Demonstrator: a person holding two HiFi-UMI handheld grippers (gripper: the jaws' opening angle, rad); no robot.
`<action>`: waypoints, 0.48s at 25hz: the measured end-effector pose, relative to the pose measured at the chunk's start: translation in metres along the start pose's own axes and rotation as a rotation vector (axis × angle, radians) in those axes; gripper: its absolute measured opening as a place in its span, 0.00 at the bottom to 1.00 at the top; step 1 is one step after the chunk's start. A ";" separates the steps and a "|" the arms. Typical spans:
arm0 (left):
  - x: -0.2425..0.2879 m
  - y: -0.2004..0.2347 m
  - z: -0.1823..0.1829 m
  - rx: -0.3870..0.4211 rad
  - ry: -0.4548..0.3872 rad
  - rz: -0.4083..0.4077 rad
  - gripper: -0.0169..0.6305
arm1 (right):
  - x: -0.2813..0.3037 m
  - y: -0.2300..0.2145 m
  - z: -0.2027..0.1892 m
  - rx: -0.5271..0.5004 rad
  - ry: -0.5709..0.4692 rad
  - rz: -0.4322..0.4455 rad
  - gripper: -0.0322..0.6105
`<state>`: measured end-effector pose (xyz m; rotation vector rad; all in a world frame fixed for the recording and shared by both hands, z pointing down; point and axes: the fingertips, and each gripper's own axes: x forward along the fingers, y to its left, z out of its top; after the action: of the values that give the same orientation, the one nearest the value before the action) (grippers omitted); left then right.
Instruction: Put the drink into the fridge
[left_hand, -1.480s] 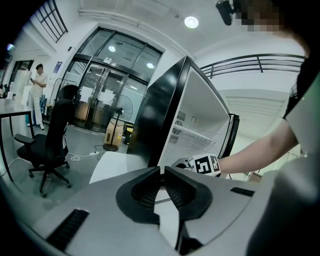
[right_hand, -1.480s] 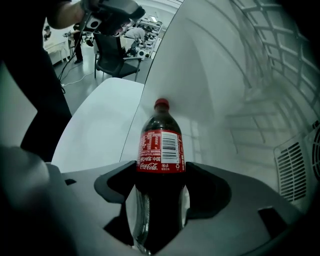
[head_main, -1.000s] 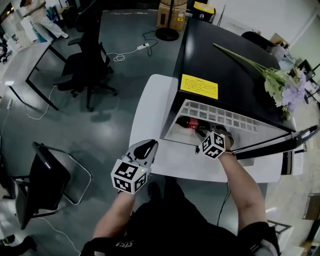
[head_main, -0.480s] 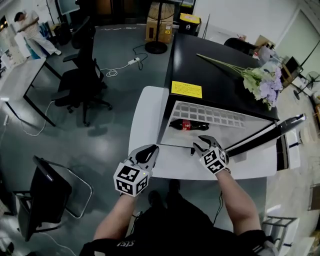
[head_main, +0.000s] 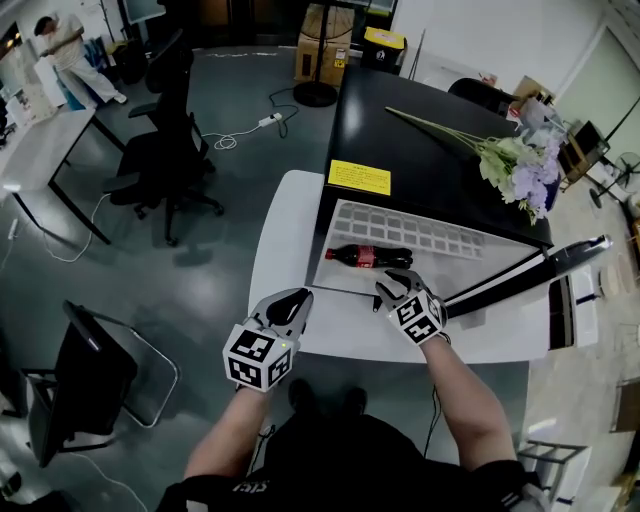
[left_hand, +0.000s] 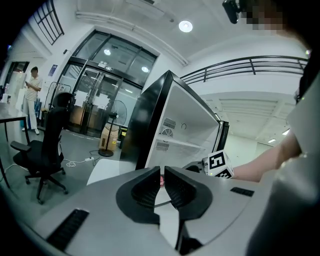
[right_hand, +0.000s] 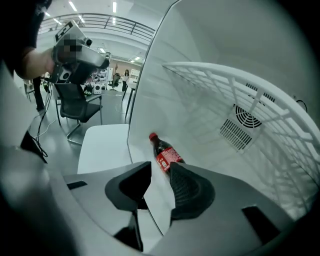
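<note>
A cola bottle lies on its side on the white floor of the open fridge, cap toward the left in the head view, under the wire shelf. The right gripper hovers at the fridge's front edge, just short of the bottle and clear of it. Its jaws are part-way apart, have just been closing, and hold nothing. The left gripper hangs over the white table, jaws nearly together with a slim gap, also empty. Flowers lie on the fridge's black top, and the door swings out to the right.
</note>
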<state>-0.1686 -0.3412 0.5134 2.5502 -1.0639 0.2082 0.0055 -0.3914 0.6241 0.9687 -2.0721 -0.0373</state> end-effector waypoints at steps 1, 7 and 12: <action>0.001 -0.002 -0.001 -0.001 0.004 0.011 0.09 | -0.002 0.001 0.000 -0.001 -0.011 0.011 0.25; 0.012 -0.019 -0.001 0.000 0.015 0.064 0.09 | 0.000 -0.009 -0.022 0.024 -0.043 0.056 0.24; 0.016 -0.027 -0.008 0.018 0.046 0.083 0.09 | 0.002 -0.008 -0.033 0.019 -0.053 0.068 0.24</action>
<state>-0.1380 -0.3310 0.5180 2.5064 -1.1560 0.2982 0.0328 -0.3885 0.6439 0.9177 -2.1561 -0.0078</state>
